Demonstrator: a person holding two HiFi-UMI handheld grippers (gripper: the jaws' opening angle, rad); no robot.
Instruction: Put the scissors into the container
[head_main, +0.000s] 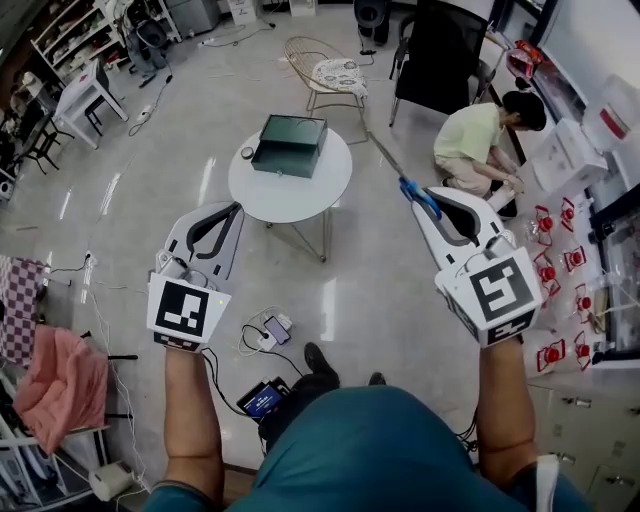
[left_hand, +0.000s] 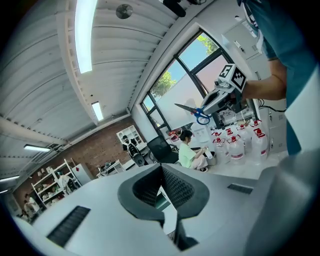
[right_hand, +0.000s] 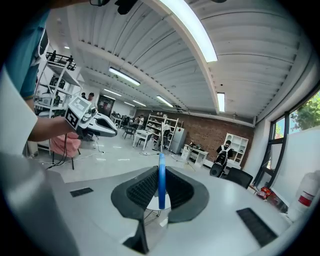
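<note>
My right gripper (head_main: 425, 196) is shut on the blue handles of the scissors (head_main: 412, 188). Their grey blades point up and away toward the round table. In the right gripper view the blue handle (right_hand: 161, 186) stands edge-on between the ribbed pads. The container (head_main: 290, 145), a dark green box, sits on the white round table (head_main: 292, 198), ahead and to the left of the scissors. My left gripper (head_main: 234, 208) hovers left of the table's near edge, shut with nothing in it. The left gripper view shows its fingertips (left_hand: 161, 170) meeting, with my right gripper (left_hand: 220, 95) and the scissors (left_hand: 199, 114) beyond.
A small round object (head_main: 247, 153) lies beside the box. Past the table stand a wicker chair (head_main: 330, 72) and a black office chair (head_main: 440, 50). A person (head_main: 480, 140) crouches at the right beside red-capped bottles (head_main: 560, 262). Cables and a power strip (head_main: 265, 335) lie on the floor.
</note>
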